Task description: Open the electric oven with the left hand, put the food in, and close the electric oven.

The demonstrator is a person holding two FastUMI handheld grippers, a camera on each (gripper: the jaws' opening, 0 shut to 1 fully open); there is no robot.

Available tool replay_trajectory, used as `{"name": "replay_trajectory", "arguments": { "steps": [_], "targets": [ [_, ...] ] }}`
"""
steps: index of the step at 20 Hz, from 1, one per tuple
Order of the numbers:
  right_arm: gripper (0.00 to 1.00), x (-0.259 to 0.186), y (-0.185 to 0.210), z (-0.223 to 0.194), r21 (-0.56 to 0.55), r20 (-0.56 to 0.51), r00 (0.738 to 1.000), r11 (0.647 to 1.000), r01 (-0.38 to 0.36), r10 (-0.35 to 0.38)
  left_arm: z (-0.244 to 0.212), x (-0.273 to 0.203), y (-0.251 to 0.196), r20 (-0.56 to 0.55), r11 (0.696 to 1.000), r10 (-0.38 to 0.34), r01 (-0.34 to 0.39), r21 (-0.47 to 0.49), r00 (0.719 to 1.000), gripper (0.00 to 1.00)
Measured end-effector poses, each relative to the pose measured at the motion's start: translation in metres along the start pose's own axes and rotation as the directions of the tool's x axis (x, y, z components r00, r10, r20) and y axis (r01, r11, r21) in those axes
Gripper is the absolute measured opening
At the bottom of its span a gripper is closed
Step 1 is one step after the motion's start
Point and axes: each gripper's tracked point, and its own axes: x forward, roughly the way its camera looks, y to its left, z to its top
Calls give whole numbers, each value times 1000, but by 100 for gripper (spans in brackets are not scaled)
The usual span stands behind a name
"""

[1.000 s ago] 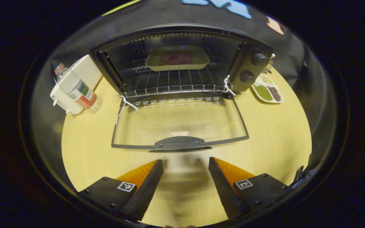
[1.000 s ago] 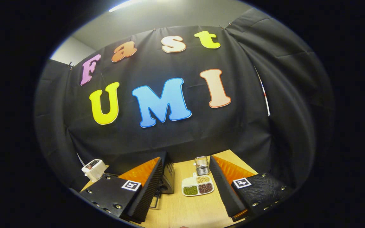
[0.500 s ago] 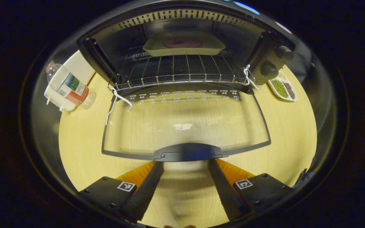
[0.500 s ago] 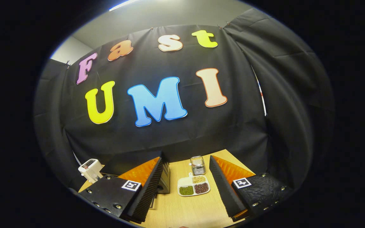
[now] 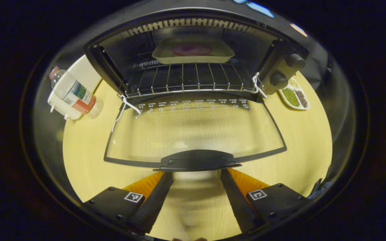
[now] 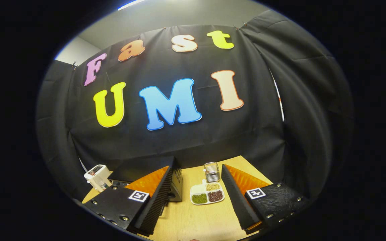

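Electric oven [image 5: 193,43] on wooden table [image 5: 297,140], door [image 5: 193,134] folded down flat, handle [image 5: 199,160] just ahead of left gripper [image 5: 196,174]; jaws apart, contact with handle unclear. Food tray [image 5: 193,52] on rack [image 5: 186,78] inside, toward back. Right gripper [image 6: 196,177] raised, jaws apart, empty; sectioned dish [image 6: 207,195] beyond.

Left gripper [image 5: 196,187] held low and level, fingers spread wide apart, gripping nothing. Right gripper [image 6: 196,194] raised higher, tilted upward, fingers [image 6: 156,197] likewise parted with nothing between them.
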Motion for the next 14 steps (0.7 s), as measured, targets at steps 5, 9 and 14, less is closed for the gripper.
{"name": "replay_trajectory", "arguments": {
  "steps": [5, 9, 14],
  "targets": [
    [90, -2, 9, 3, -35, 17, 1000, 999, -14, 14, 8, -24, -1, 65, 1000, -6, 6, -4, 998, 100],
    [90, -4, 14, 1, -30, 13, 1000, 999, -28, 29, 16, -36, 0, 115, 1000, 6, -7, 6, 993, 98],
    [90, -9, 2, -1, -24, 7, 1000, 1000, -8, 9, 32, -47, 2, 165, 1000, 18, -20, 10, 986, 100]
  ]
}}
